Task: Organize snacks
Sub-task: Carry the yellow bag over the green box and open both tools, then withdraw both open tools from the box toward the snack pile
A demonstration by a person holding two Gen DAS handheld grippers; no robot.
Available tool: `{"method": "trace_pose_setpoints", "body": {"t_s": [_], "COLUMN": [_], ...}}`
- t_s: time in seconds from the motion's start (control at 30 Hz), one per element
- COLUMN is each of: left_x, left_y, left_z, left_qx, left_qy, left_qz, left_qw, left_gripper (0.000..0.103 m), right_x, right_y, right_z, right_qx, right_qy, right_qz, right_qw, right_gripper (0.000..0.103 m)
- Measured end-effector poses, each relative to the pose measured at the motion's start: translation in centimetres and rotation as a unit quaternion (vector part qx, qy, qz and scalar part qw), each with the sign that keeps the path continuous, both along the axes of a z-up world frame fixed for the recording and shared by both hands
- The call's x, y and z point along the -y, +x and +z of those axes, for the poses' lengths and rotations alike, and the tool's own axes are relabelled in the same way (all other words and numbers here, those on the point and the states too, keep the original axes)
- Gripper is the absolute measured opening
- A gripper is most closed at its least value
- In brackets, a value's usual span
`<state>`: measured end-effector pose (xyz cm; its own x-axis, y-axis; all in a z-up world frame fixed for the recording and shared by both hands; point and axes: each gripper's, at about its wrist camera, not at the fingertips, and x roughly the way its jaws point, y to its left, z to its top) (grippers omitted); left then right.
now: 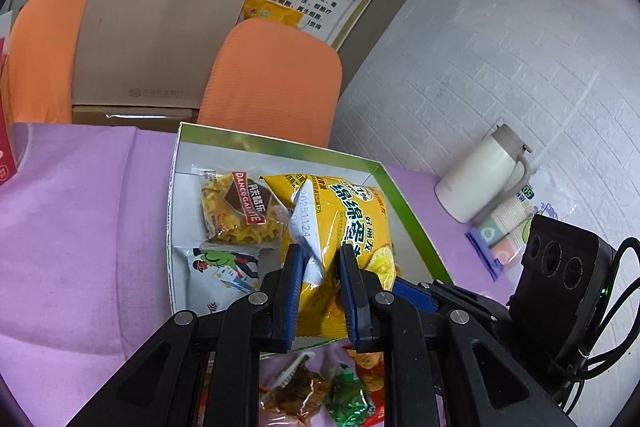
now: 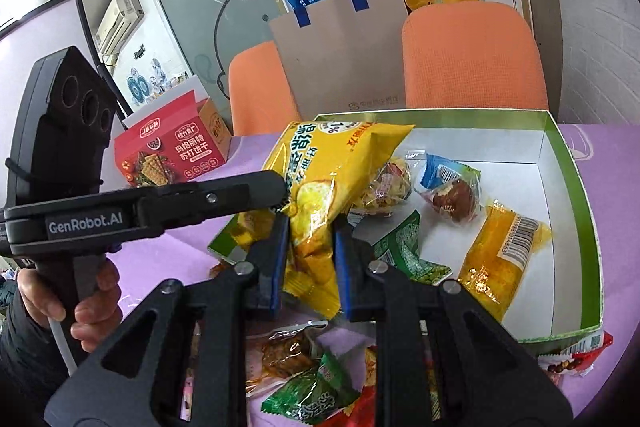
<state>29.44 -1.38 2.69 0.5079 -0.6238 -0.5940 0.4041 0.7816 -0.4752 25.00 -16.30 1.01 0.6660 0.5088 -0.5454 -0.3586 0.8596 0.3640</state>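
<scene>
A yellow chip bag (image 1: 352, 223) is held over a shallow white box with a green rim (image 1: 416, 219). My left gripper (image 1: 320, 251) is shut on its crimped edge. The right wrist view shows my right gripper (image 2: 311, 223) shut on the lower end of the same bag (image 2: 332, 163), with the left gripper (image 2: 276, 187) pressing its side. In the box (image 2: 576, 187) lie a galette packet (image 1: 240, 211), a white cartoon packet (image 1: 216, 271), a yellow packet (image 2: 500, 259), a green pea packet (image 2: 404, 247) and a brown snack (image 2: 452, 199). Loose snacks (image 2: 304, 351) lie on the purple cloth below the grippers.
A red cracker box (image 2: 172, 151) stands at the table's back left. A white jug (image 1: 480, 175) and a tissue pack (image 1: 504, 239) sit at the right by the wall. Orange chairs (image 1: 276, 79) and a brown paper bag (image 1: 160, 39) stand behind. A hand (image 2: 96, 307) holds the left gripper's handle.
</scene>
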Motion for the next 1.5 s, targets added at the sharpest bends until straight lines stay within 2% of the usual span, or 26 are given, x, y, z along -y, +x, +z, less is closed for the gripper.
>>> {"method": "trace_pose_setpoints", "body": {"t_s": [0.07,0.1,0.13,0.17,0.2,0.23,0.3,0.5,0.67,1.0,1.07,1.3,1.5], "left_x": [0.1,0.1,0.1,-0.1,-0.3,-0.7,-1.1,-1.6,-2.3,-3.6,-4.2,-6.9,-8.9], "left_y": [0.4,0.5,0.5,0.4,0.2,-0.1,-0.6,-1.5,-3.2,-9.9,-11.2,-15.0,-16.3], "left_z": [-0.7,-0.9,-1.0,-1.0,-1.0,-0.9,-0.5,0.5,2.2,6.8,7.1,6.0,2.0], "left_qx": [0.001,0.005,0.009,0.01,0.01,0.018,0.035,0.043,0.051,0.104,0.109,0.096,0.053], "left_qy": [0.01,0.013,0.013,0.011,0.01,0.006,-0.002,0.002,-0.009,-0.006,-0.016,-0.049,-0.049], "left_qz": [0.002,0.003,0.003,0.007,0.022,0.04,0.052,0.058,0.058,0.066,0.064,0.062,0.072], "left_qw": [0.9999,0.9999,0.9999,0.9999,0.9997,0.999,0.998,0.9974,0.9969,0.9924,0.9919,0.9923,0.9948], "left_gripper": [0.018,0.023,0.04,0.057,0.089,0.097,0.098,0.099,0.099,0.099,0.099,0.099,0.099], "right_x": [-0.1,-0.2,-0.2,-0.1,0.0,0.1,0.3,0.9,1.2,1.5,1.4,1.4,1.4], "right_y": [0.3,0.4,0.4,0.4,0.2,0.1,-0.2,-1.1,-2.8,-8.8,-10.1,-13.8,-15.7], "right_z": [-0.7,-0.9,-1.2,-1.4,-1.5,-1.5,-1.5,-0.9,1.0,5.1,5.5,5.3,2.7], "right_qx": [0.002,0.004,0.007,0.01,0.015,0.02,0.028,0.017,0.025,0.059,0.064,0.06,0.032], "right_qy": [-0.013,-0.023,-0.032,-0.037,-0.043,-0.049,-0.053,-0.037,-0.024,-0.008,-0.004,0.021,0.037], "right_qz": [-0.006,-0.01,-0.014,-0.017,-0.023,-0.029,-0.035,-0.042,-0.043,-0.043,-0.04,-0.035,-0.044], "right_qw": [1.0,1.0,0.999,0.999,0.999,0.998,0.998,0.998,0.998,0.997,0.997,0.997,0.998], "right_gripper": [0.026,0.035,0.049,0.057,0.068,0.078,0.083,0.09,0.093,0.096,0.096,0.097,0.097]}}
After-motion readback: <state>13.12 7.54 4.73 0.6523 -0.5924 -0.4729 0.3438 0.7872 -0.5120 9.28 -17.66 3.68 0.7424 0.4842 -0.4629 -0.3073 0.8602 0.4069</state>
